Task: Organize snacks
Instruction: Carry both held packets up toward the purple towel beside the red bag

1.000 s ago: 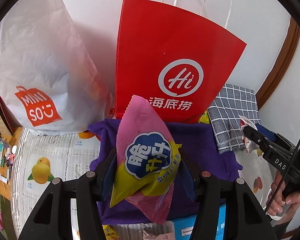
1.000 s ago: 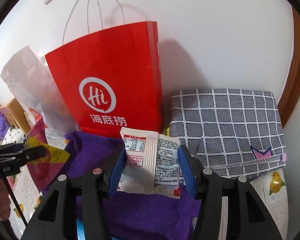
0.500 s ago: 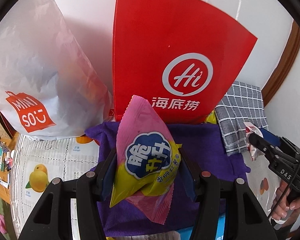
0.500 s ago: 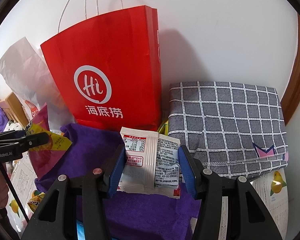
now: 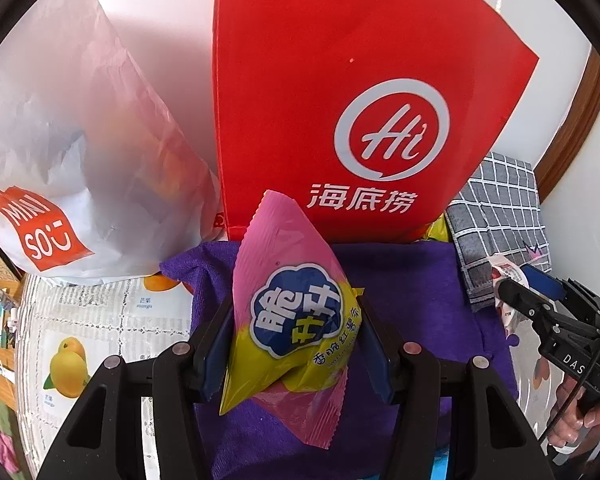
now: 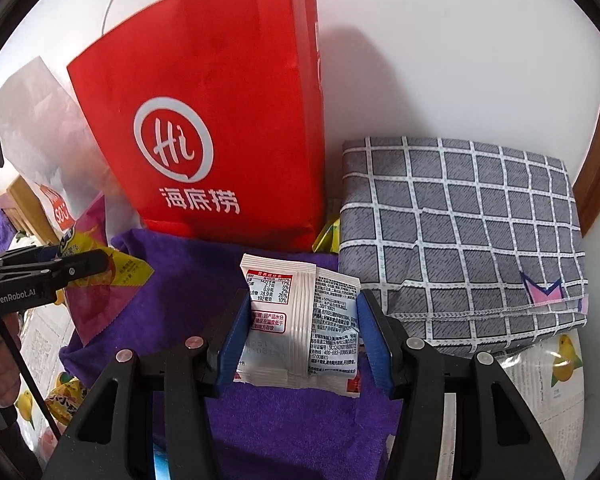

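My left gripper [image 5: 296,344] is shut on a pink and yellow snack bag [image 5: 292,312], held above a purple cloth [image 5: 412,280]. My right gripper [image 6: 300,336] is shut on a white snack packet [image 6: 300,320] printed with a red-framed label, over the same purple cloth [image 6: 188,272]. A tall red paper bag [image 5: 340,100] stands just behind the cloth. From the right wrist view, the left gripper [image 6: 80,268] with the pink bag [image 6: 96,300] shows at the left edge. In the left wrist view the right gripper [image 5: 516,300] and its packet show at the right edge.
A white plastic bag [image 5: 72,152] with an orange logo leans left of the red bag. A folded grey checked cloth [image 6: 460,232] lies right of it, against the white wall. A fruit-print table cover [image 5: 80,332] spreads underneath. More snack packets [image 6: 64,400] lie at the lower left.
Both grippers have sunk and come closer to the red bag, which looms larger in both views. Each still holds its snack the same way.
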`<state>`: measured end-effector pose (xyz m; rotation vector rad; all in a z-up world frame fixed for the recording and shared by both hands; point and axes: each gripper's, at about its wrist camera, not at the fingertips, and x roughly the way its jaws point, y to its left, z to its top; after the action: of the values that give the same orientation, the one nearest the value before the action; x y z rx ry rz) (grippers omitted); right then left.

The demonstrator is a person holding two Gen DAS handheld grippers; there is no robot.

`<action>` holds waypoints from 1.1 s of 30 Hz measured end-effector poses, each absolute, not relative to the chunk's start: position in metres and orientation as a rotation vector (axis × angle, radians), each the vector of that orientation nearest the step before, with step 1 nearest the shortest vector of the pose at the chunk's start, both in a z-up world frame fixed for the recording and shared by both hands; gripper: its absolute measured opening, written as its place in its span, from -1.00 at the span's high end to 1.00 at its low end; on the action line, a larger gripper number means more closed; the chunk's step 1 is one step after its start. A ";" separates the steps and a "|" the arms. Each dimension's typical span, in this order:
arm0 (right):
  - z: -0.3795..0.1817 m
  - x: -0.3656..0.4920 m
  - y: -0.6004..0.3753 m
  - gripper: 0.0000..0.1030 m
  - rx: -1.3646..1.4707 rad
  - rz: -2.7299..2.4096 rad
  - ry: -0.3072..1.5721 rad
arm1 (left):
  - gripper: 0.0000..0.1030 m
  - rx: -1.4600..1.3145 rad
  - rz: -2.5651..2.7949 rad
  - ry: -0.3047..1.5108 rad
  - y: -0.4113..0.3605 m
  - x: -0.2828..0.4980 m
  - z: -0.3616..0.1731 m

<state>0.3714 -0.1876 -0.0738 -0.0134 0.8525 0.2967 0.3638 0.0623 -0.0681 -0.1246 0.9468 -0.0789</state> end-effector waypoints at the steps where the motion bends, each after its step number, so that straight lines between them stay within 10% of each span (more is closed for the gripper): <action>1: -0.075 0.372 -0.187 -0.04 -0.016 0.298 0.858 | -0.06 -0.129 -0.077 0.950 0.064 0.365 -0.070; 33: -0.137 0.400 -0.156 -0.04 -0.092 0.297 1.059 | -0.07 -0.154 -0.119 1.059 0.055 0.390 -0.122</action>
<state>0.4002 -0.1564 -0.1372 -0.0918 1.0593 0.2975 0.3897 0.0546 -0.1216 -0.1541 1.0588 -0.1189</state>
